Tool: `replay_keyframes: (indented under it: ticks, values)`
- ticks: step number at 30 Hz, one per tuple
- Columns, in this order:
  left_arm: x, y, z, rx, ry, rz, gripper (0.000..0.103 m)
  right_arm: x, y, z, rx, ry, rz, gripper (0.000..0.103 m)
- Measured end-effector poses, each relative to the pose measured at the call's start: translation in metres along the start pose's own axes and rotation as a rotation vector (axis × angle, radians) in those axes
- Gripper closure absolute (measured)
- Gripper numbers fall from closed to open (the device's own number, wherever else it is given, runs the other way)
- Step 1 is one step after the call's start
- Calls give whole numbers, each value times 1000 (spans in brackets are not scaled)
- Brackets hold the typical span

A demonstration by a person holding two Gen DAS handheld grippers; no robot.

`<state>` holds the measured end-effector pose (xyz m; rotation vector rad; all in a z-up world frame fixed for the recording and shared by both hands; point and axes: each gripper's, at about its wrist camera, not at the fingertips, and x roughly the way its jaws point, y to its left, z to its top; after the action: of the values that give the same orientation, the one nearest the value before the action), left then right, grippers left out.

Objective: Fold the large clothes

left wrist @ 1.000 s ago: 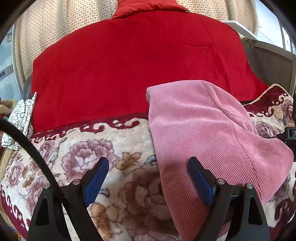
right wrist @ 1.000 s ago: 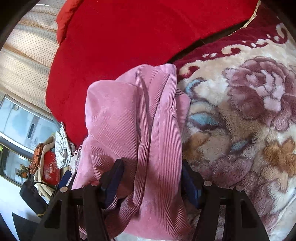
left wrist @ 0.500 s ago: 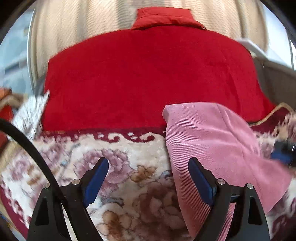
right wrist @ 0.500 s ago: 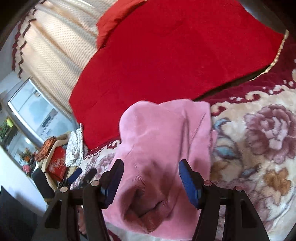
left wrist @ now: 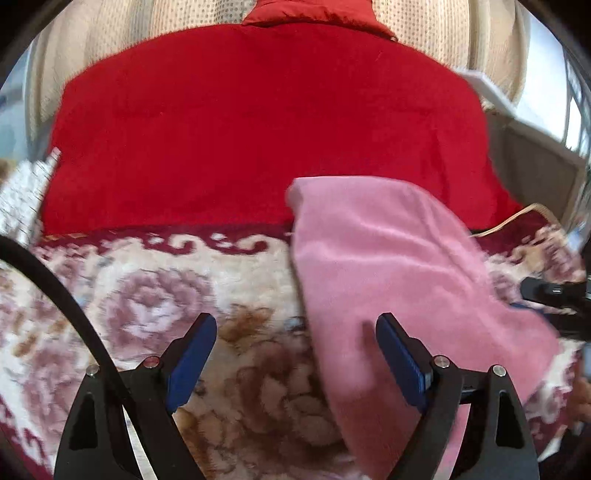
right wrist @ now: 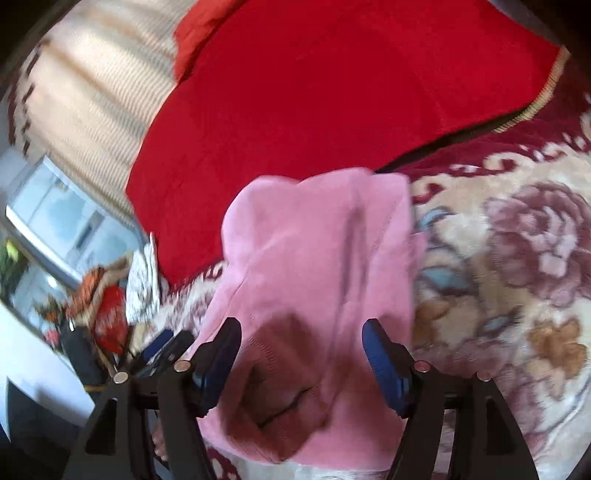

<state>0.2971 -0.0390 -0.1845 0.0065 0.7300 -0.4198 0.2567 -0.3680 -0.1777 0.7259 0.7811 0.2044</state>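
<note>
A pink corduroy garment lies in a folded heap on the floral blanket. My left gripper hovers open over the garment's left edge and the blanket, and nothing touches its blue pads. In the right wrist view the same garment lies below and between the fingers of my right gripper. Its jaws are opening and the pads stand clear of the cloth. A dark hollow in the cloth shows near the right gripper's base. The picture is blurred.
A red quilt covers the far half of the bed, with a red pillow and a dotted curtain behind it. A patterned cloth and a pile of items sit off the left side.
The right gripper has let go of the pink cloth, widened and risen, and more of the quilt and curtain shows. The left view has rolled level; its gripper stays open.
</note>
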Motion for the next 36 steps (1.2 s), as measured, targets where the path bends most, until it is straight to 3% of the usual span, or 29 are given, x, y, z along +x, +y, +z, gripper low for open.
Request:
replay_keyframes:
  ticks: [1, 3, 7, 13, 21, 23, 25, 30, 32, 36]
  values:
    - [2, 2, 1, -15, 27, -56, 14, -3, -8, 3, 37, -2, 11, 26]
    - [4, 1, 2, -33, 69, -97, 14, -6, -25, 8, 107, 8, 35, 18]
    - [8, -1, 2, -38, 97, -138, 14, -7, -43, 12, 183, 16, 73, 18]
    - [15, -3, 1, -88, 154, -274, 14, 8, -44, 6, 207, 82, 118, 18]
    - [35, 14, -9, -250, 249, -405, 10, 54, -46, -3, 219, 210, 165, 18]
    - [41, 18, -11, -295, 274, -447, 9, 62, -44, -1, 215, 209, 205, 13]
    - [45, 19, -14, -328, 294, -480, 9, 66, -43, 2, 218, 202, 254, 1]
    - [47, 13, -17, -332, 298, -540, 9, 82, -29, 6, 189, 188, 301, 0]
    - [47, 9, -17, -318, 290, -526, 9, 87, -26, 5, 186, 180, 308, 0]
    - [46, 1, -11, -290, 271, -516, 9, 92, -10, 0, 112, 163, 261, 0]
